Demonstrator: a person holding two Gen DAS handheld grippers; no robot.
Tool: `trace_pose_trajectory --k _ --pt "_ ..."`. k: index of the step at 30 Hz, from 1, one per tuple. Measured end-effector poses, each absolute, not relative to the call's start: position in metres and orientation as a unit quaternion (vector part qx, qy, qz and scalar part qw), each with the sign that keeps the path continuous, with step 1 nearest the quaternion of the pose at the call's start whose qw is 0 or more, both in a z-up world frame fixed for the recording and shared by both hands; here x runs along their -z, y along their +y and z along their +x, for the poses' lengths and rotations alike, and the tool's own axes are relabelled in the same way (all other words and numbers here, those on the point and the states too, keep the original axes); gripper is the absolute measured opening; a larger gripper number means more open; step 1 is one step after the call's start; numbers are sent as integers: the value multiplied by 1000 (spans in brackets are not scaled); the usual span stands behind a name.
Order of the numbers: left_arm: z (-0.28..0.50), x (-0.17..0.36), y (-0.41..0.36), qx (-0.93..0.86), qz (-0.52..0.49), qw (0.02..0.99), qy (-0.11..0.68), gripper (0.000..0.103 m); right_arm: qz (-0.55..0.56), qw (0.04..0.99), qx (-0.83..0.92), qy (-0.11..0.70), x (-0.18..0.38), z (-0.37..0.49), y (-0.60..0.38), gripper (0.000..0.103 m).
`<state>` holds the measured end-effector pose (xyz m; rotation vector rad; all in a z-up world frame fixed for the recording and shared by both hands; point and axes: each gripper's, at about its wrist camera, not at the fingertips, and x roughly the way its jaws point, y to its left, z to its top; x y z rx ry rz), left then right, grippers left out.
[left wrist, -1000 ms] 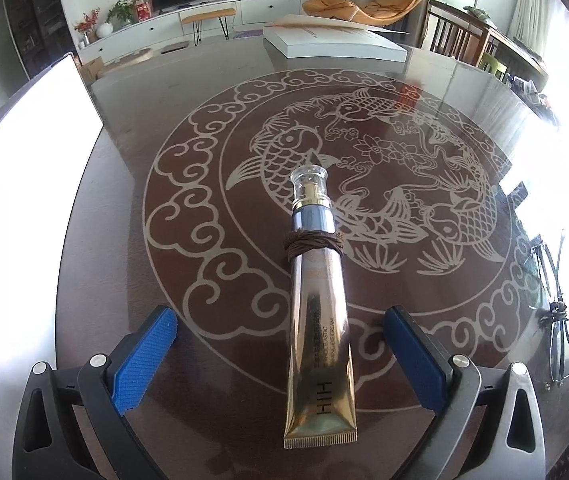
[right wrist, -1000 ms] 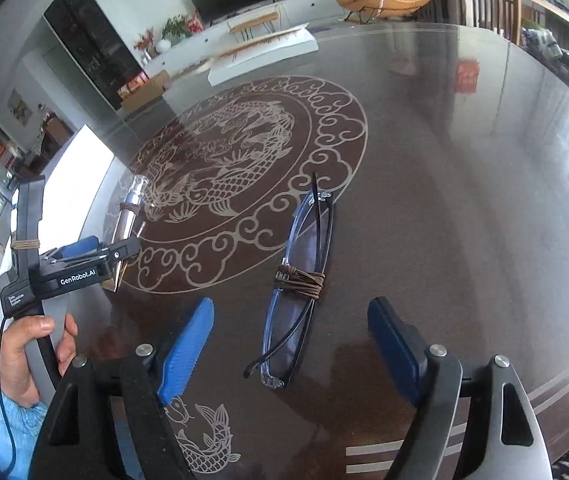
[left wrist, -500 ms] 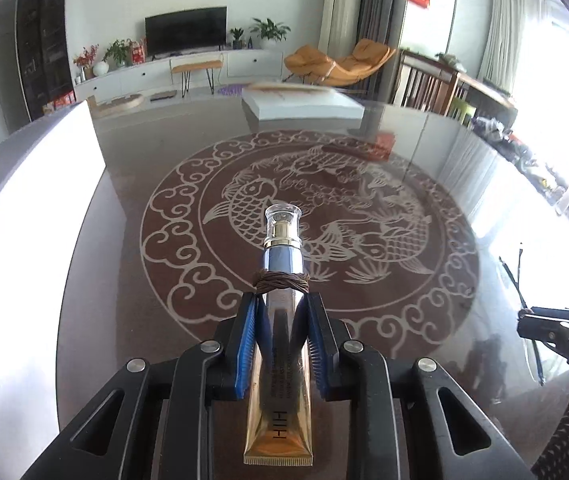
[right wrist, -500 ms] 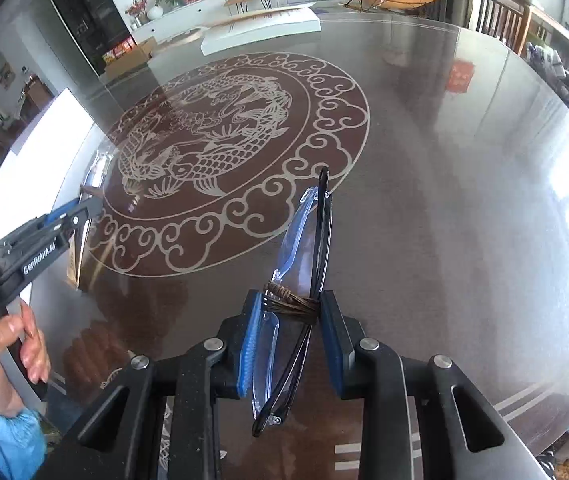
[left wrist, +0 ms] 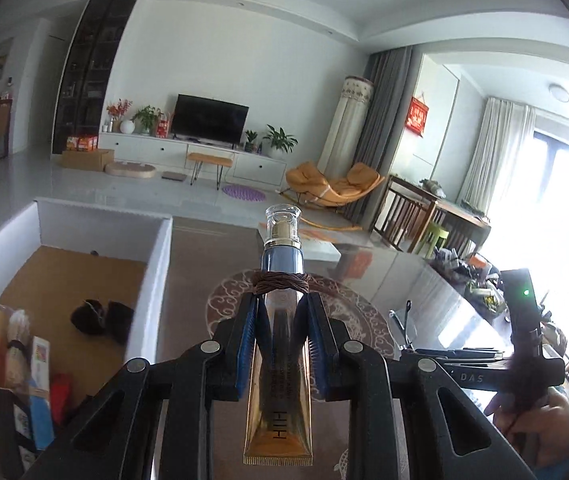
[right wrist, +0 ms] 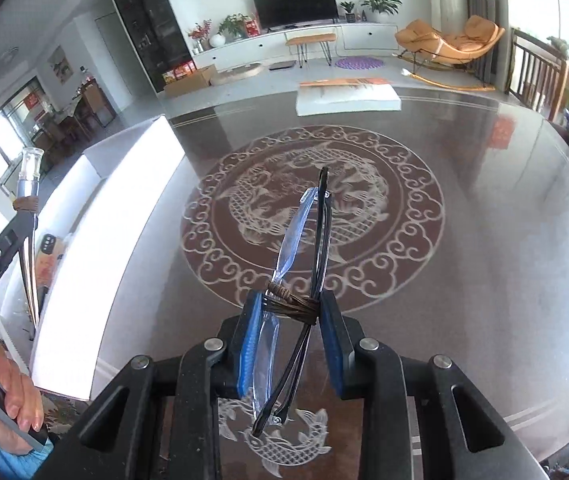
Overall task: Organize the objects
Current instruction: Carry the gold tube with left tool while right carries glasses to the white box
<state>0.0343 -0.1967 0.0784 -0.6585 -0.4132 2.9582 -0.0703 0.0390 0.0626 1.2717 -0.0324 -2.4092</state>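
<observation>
My left gripper (left wrist: pixel 280 332) is shut on a gold cosmetic tube (left wrist: pixel 280 380) with a clear cap and a brown cord round its neck, held in the air, cap pointing forward. The tube also shows at the left of the right wrist view (right wrist: pixel 28 216). My right gripper (right wrist: pixel 290 328) is shut on folded glasses (right wrist: pixel 304 240) with a black frame and a brown cord wrapped round them, held above the dark table (right wrist: pixel 484 240). The glasses' tip shows in the left wrist view (left wrist: pixel 402 320).
A white open box (left wrist: pixel 160 264) with a cork floor stands left of the tube; it holds dark round things (left wrist: pixel 102 320) and several packets (left wrist: pixel 16 360). Its wall shows in the right wrist view (right wrist: pixel 96 248). A flat white box (right wrist: pixel 348 98) lies at the table's far edge.
Both grippers closed from open, the left on the tube, the right on the glasses, and lifted them off the table. The left gripper has risen and tilted up beside the white box.
</observation>
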Motion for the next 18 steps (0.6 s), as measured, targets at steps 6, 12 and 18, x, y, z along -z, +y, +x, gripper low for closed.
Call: trace_pose_trajectory --k 6,12,18 --pt "53 -89 -279 -949 -267 -10 -167 24 438 297 848 -15 -95 -68 -47 30" --pt "50 -42 -350 -913 -361 -111 -155 24 443 414 795 -20 -111 -54 -160 30" --pt "45 -1 -379 -880 -419 -159 -155 27 489 453 745 27 -74 -54 -257 31"
